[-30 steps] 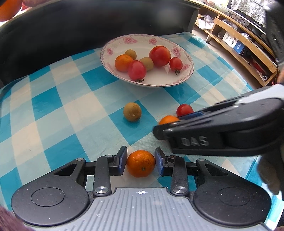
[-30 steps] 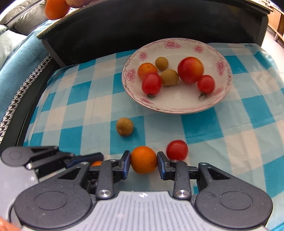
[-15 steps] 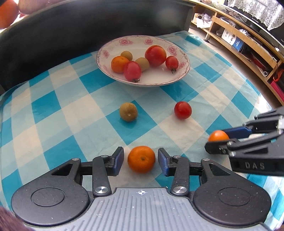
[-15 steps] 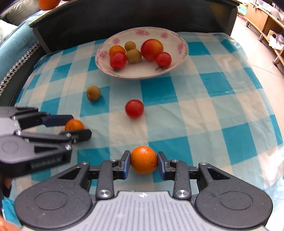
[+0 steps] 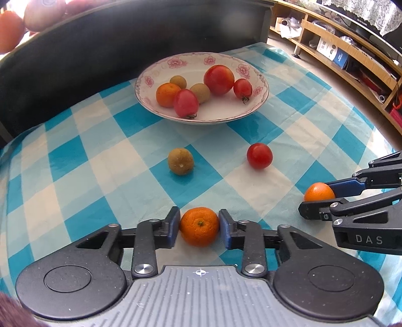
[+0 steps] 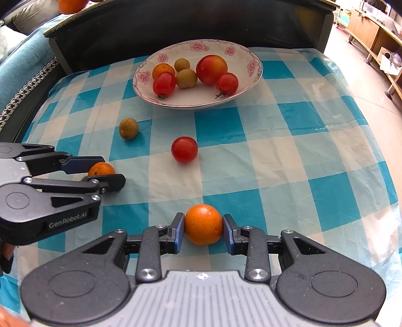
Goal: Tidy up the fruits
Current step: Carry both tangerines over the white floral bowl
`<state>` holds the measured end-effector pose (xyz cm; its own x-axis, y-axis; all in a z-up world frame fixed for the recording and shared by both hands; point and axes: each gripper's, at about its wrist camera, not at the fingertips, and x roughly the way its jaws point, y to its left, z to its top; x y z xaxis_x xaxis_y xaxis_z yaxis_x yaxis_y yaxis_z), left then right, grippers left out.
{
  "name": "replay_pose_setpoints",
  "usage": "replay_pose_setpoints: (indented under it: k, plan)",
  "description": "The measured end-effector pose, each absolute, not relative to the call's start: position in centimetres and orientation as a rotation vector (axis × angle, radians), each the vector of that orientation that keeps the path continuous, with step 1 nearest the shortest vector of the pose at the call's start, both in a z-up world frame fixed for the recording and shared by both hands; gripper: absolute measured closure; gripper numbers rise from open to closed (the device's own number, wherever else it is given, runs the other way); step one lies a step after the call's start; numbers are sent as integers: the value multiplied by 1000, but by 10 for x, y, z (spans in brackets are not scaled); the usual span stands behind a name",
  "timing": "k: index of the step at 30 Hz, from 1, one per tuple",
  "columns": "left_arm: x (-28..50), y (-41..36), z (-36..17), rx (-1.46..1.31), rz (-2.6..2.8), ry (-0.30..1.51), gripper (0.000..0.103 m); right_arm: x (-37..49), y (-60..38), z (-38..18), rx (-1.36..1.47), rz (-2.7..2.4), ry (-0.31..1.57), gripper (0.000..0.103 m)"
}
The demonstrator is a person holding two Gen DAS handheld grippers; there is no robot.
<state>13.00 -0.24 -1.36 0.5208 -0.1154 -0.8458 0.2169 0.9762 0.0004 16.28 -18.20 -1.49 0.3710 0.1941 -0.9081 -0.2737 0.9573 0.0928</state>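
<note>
Fruits, loose and plated, on a blue-and-white checked tablecloth (image 6: 296,156). Item one: mandarin with stem scar (image 5: 199,226), clamped between the blue pads of the left gripper (image 5: 199,227), jaws closed to the fruit's width, low over the cloth at the near edge. Item two: smooth orange (image 6: 203,224), clamped likewise in the right gripper (image 6: 203,229), jaws pressed on both its sides (whether either fruit touches the cloth cannot be told). Item three: red tomato (image 6: 184,149), lying free on the cloth between the grippers and the plate. Item four: brownish-green round fruit (image 6: 128,128), lying free to the left of the tomato, apart from it. Floral-rimmed white plate (image 6: 253,65) at the far side of the cloth, holding six pieces: one large red tomato (image 6: 211,69), two smaller tomatoes with stems, one small orange, two brownish-green fruits, grouped close together. Dark curved chair back (image 6: 176,22) just behind the plate; wooden shelving (image 5: 351,50) at far right.
</note>
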Motion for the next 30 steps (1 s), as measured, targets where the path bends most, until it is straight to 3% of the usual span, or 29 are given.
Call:
replay_pose_setpoints:
  k: [30]
  plan:
    - [136,-18,9,100,-229,947,63,176,-179,8,-68,274,1062,68]
